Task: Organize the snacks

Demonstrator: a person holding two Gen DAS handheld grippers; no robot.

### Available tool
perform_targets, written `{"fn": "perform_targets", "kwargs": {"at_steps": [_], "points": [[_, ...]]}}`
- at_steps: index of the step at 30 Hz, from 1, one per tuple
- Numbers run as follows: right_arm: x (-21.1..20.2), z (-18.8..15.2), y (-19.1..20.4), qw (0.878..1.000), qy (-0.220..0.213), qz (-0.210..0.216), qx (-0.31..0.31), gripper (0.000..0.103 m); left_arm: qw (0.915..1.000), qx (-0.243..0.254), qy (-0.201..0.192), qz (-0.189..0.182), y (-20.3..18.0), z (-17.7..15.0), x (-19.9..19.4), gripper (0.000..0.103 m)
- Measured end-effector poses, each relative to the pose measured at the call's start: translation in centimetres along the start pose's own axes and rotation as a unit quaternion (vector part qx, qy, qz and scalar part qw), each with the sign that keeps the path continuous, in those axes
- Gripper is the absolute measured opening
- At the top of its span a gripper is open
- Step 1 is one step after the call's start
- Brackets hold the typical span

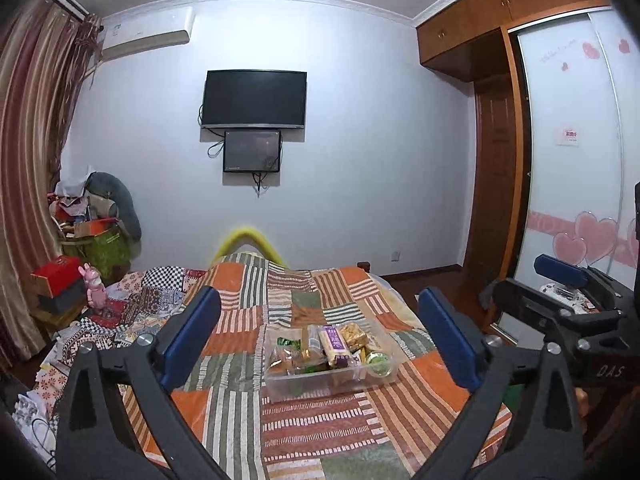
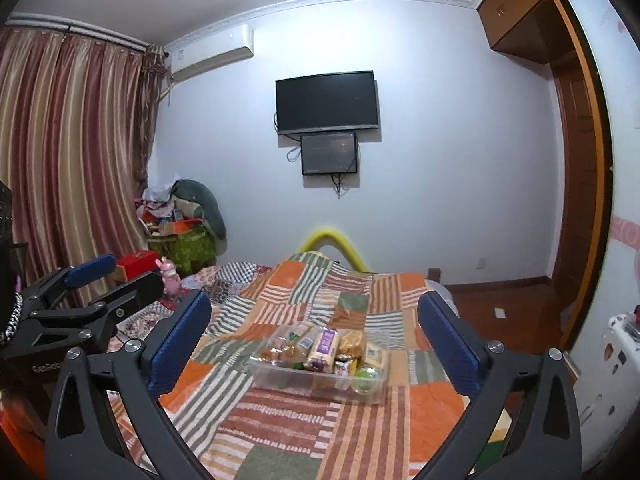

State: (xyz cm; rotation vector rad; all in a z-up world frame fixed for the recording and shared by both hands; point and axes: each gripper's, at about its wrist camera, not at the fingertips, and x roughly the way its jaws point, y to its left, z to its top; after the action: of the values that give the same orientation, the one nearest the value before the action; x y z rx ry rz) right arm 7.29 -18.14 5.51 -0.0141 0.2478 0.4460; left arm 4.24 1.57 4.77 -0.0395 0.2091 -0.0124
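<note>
Holding both claws spread wide and empty, left gripper (image 1: 320,340) and right gripper (image 2: 316,344), I see the clear snack bin (image 1: 316,384) of mixed wrappers at twelve o'clock on the patchwork bedspread (image 1: 312,432).

Clear glossy plastic box (image 1: 280,385), woven cloth bedspread (image 1: 320,432), glossy wood wardrobe (image 1: 492,200)

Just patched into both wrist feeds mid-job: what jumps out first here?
A clear plastic bin packed with wrapped snacks sits mid-bed on the bright patchwork quilt, framed by the open left gripper and open right gripper. Behind, a dark TV hangs on the far wall.
</note>
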Motion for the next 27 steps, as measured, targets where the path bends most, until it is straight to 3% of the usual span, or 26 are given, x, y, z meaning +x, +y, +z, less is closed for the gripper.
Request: {"fn": "perform_targets", "kwargs": {"at_steps": [27], "points": [[-1.6,-1.2,-0.2,1.0,0.006,-0.012,0.001,0.103,1.0,-0.005,0.004,0.002,-0.3,-0.8,0.6,0.103]]}}
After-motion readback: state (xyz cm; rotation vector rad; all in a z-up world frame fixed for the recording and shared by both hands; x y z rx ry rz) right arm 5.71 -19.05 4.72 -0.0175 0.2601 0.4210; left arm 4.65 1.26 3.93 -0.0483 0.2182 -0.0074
